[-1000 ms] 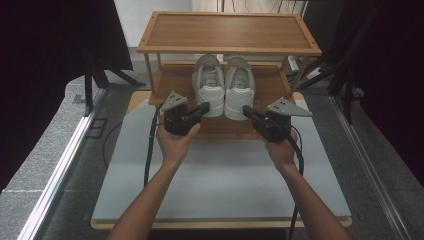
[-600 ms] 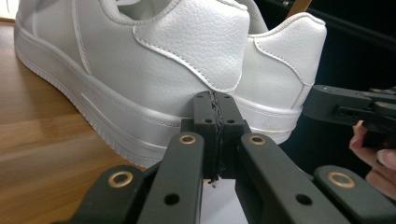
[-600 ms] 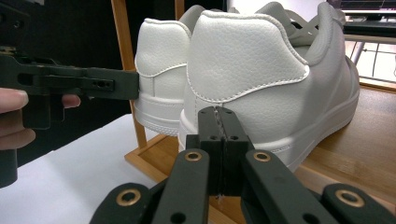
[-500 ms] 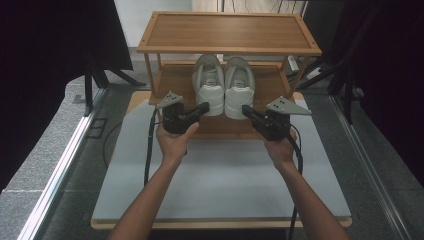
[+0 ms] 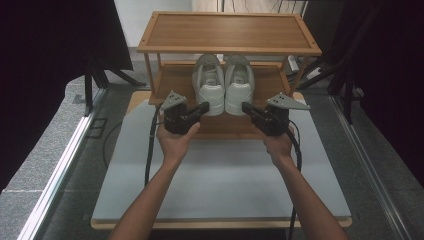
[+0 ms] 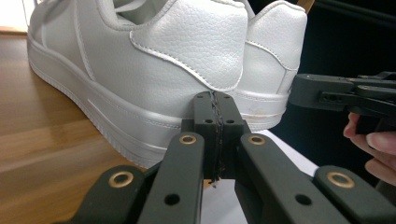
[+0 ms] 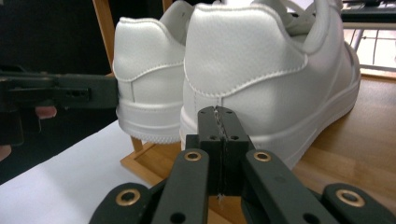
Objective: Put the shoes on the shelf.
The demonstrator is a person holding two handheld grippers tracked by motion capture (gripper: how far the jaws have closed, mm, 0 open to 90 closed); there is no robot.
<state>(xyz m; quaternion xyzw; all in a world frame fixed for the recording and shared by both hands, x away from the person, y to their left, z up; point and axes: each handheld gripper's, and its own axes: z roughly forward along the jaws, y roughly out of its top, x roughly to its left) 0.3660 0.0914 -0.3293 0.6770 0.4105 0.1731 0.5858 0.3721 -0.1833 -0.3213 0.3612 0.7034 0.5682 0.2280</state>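
Note:
Two white sneakers stand side by side on the lower shelf of a wooden rack [image 5: 175, 80], heels toward me. The left sneaker [image 5: 209, 85] has my left gripper [image 5: 204, 107] just off its heel, jaws shut with nothing between them. In the left gripper view that heel [image 6: 187, 56] rises right behind the closed tips [image 6: 215, 99]. My right gripper [image 5: 245, 107] points at the heel of the right sneaker [image 5: 238, 84], also shut and empty. The right gripper view has that heel [image 7: 252, 60] close behind its tips [image 7: 218, 113].
The rack's top shelf [image 5: 227, 31] overhangs the shoes, with wooden posts at each side. A pale grey board [image 5: 220, 175] lies in front of the rack under my forearms. Dark curtains and stand legs flank the table, and cables trail from both grippers.
Both grippers have drawn slightly closer to the sneaker heels and nearer each other. The sneakers have not moved.

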